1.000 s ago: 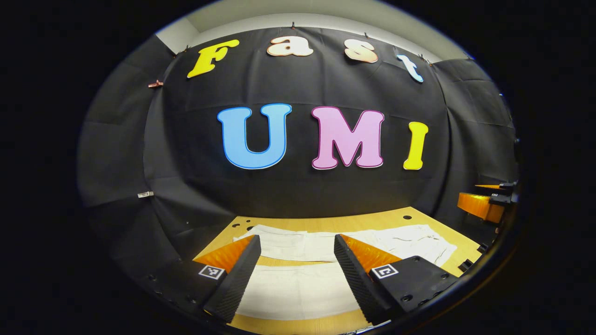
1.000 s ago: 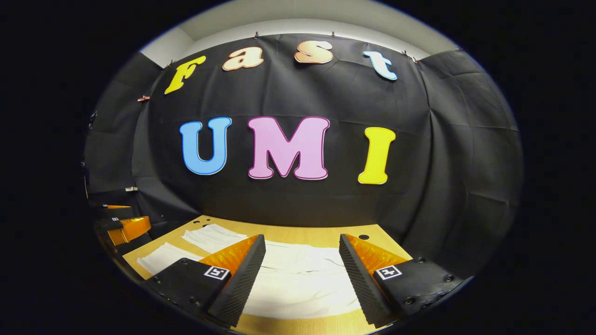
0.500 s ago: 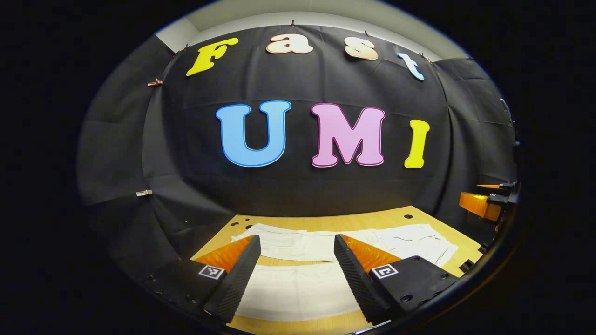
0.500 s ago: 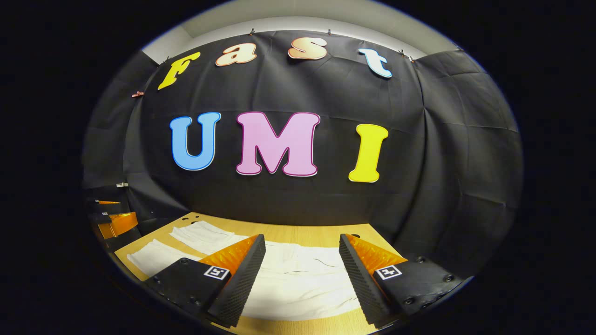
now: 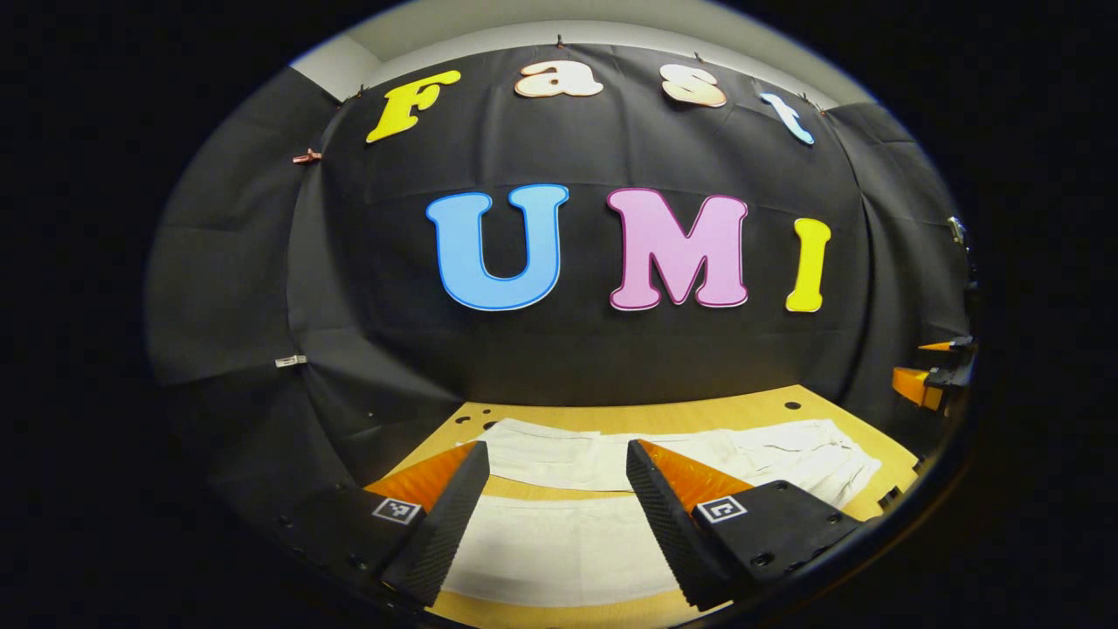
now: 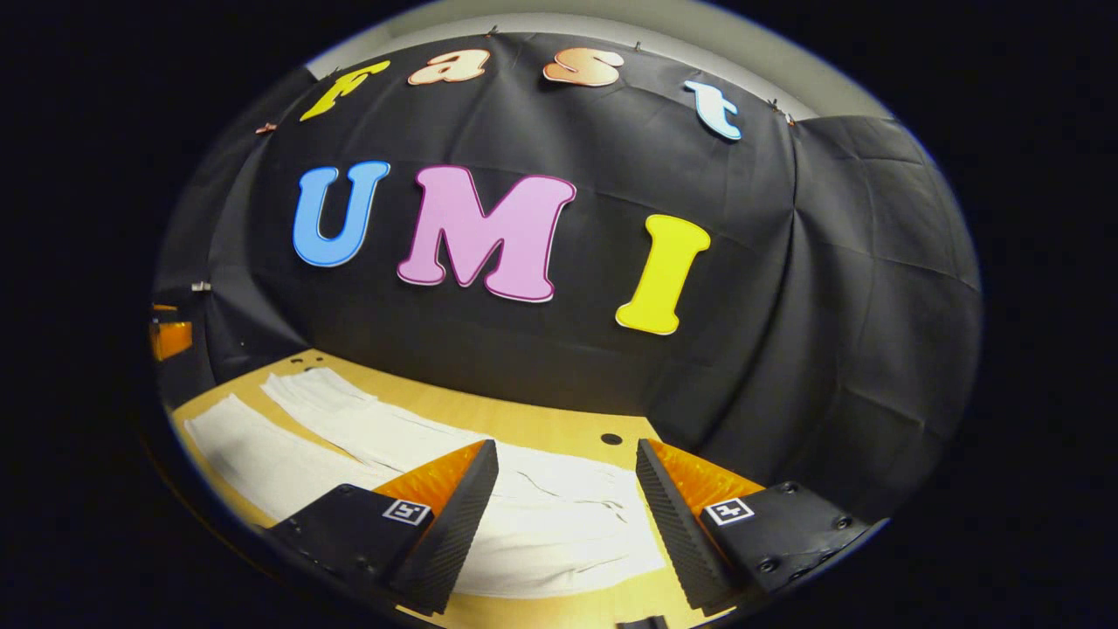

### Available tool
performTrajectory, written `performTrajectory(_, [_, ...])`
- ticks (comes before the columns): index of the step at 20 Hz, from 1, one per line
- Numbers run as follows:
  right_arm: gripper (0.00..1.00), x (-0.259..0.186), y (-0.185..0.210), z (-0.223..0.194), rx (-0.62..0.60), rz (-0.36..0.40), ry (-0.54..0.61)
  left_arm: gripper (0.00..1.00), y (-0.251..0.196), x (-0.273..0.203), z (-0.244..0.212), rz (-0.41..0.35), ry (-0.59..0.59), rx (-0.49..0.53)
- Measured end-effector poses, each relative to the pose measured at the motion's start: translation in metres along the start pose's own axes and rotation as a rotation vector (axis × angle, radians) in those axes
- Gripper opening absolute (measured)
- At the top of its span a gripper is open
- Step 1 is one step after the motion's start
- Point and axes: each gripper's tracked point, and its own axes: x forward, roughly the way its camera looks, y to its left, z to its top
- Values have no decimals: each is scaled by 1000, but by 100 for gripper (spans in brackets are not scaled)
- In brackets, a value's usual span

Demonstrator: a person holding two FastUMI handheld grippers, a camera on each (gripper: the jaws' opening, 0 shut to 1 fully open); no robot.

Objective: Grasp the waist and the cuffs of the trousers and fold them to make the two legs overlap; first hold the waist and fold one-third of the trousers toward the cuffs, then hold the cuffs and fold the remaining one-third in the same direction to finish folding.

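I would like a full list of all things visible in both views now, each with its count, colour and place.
trousers: one pair, white, spread flat on the table, two legs side by side with a strip of wood between them; waist end under the right gripper.
table: one, light wood, with a few dark holes near the far edge, in front of the wall.
booth wall: one, black cloth, behind the table.
left gripper: one, jaws open, above the leg end of the trousers.
right gripper: one, jaws open, above the waist end.
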Motion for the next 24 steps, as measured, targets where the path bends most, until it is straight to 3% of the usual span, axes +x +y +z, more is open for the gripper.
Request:
performTrajectory(4, [97, 15, -34, -30, -156, 10, 36, 99, 14, 1, -10, 40, 31, -2])
performTrajectory(12, [98, 35, -61, -112, -468, 169, 182, 99, 28, 0, -41, 87, 122, 43])
performTrajectory(20, [98, 46, -78, -212, -596, 341, 415, 99, 1, -4, -70, 34, 218, 48])
performTrajectory(24, [98, 54, -81, -246, -675, 442, 484, 99, -4, -5, -79, 55, 243, 63])
